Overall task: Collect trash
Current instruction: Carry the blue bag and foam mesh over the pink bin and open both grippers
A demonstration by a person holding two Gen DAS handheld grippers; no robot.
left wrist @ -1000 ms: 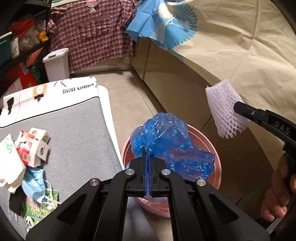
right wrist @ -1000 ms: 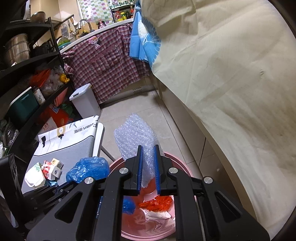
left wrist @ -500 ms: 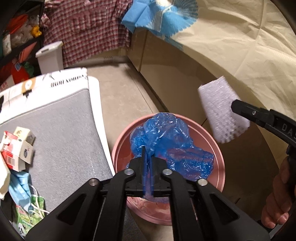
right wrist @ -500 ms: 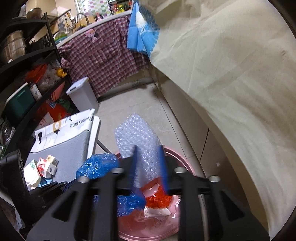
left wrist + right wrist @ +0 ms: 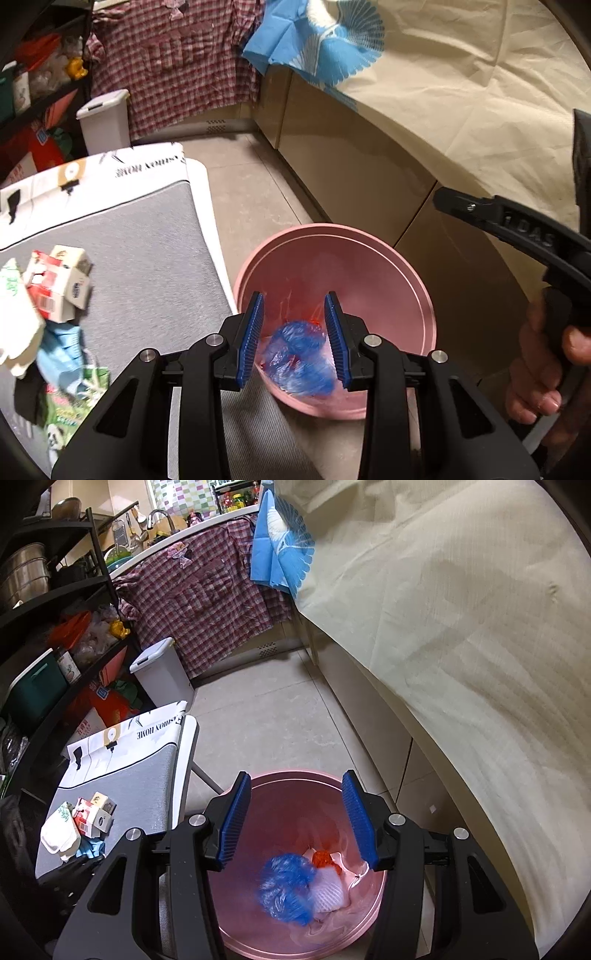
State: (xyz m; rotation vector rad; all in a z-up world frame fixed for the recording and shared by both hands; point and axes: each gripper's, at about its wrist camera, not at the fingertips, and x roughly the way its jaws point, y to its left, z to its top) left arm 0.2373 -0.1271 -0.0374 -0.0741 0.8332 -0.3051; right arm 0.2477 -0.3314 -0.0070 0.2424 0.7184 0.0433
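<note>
Nearest, the left hand-held gripper (image 5: 293,332) hangs over the pink bin (image 5: 424,295) with its jaws parting and nothing between the blue pads; the blue plastic bag (image 5: 295,354) lies loose below them, down inside the bin. The right hand-held gripper (image 5: 297,816) is likewise spread wide and empty above the same bin, and in its view the blue bag sits beside a white foam net (image 5: 328,890) and a scrap of red plastic (image 5: 323,858) at the bottom. The drop looks finished for both, so the step to do well is probably the release itself: let the left jaws open fully before lifting, so no film clings to a ribbed pad and gets dragged back out. Just left of the bin, on the grey-covered counter (image 5: 147,240), more trash waits: a small carton (image 5: 61,284), a white paper pack (image 5: 14,321), a light blue face mask (image 5: 62,354) and a green wrapper (image 5: 70,406), heaped touching one another. Going back, I would take the top carton first and approach from above, since the mask's loops could snag its neighbours.
</note>
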